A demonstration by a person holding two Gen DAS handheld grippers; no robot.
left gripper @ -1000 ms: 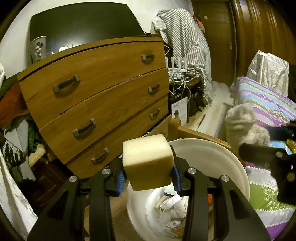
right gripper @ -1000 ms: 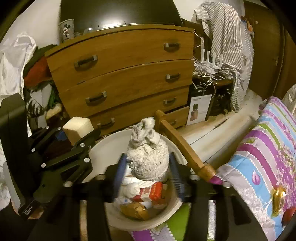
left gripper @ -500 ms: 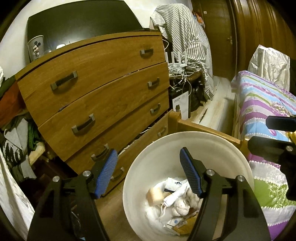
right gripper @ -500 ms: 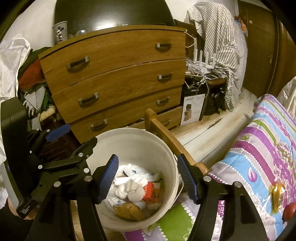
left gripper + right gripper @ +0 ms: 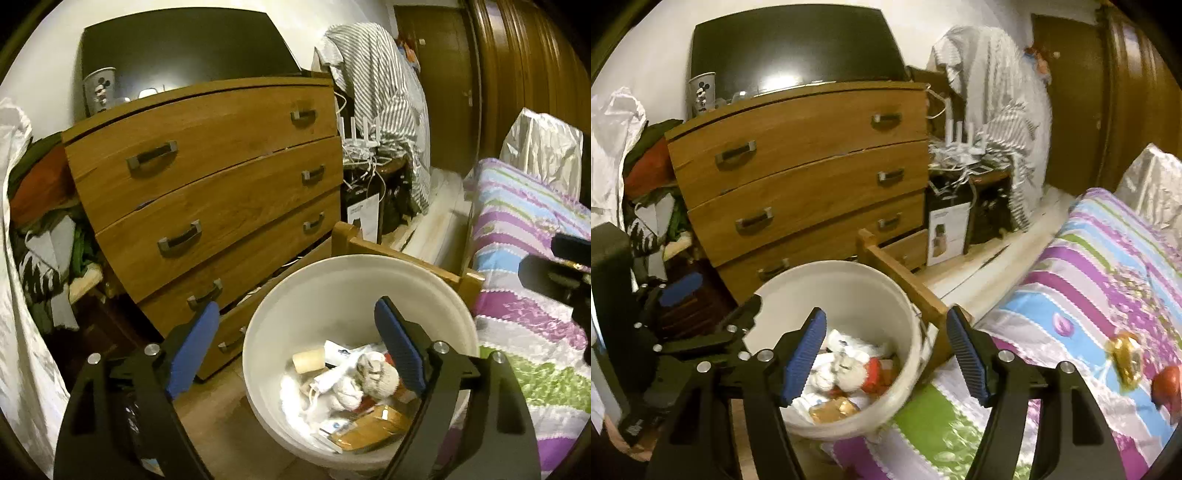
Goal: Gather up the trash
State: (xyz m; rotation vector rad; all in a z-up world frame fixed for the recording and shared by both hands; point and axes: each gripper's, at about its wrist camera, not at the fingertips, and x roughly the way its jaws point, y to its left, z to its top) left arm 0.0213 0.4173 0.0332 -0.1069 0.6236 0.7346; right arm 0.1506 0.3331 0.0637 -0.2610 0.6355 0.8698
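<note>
A white bucket (image 5: 332, 288) (image 5: 849, 280) stands on the floor between the dresser and the bed, part full of trash. In it lie a pale foam block (image 5: 308, 362), a grey-white fluffy wad (image 5: 376, 374) (image 5: 846, 373), white wrappers and a brown packet (image 5: 373, 428). My left gripper (image 5: 297, 343) hangs over the bucket's near rim, its jaws opening with nothing between them. My right gripper (image 5: 886, 358) hovers over the bucket's right rim and the bed's edge, jaws opening and empty. On the bed lie a gold wrapper (image 5: 1124, 356) and a red object (image 5: 1167, 384).
A wooden dresser (image 5: 207, 184) with several drawers stands behind the bucket. A wooden bed rail (image 5: 905, 288) runs past the bucket's right side. The striped bedspread (image 5: 1089, 295) fills the right. Clothes pile up at the left (image 5: 40, 229); a router and cables (image 5: 362, 147) sit beyond the dresser.
Both grippers let go: the foam block left the left jaws and the fluffy wad left the right jaws, and both now lie in the bucket. The right gripper has shifted right toward the bed.
</note>
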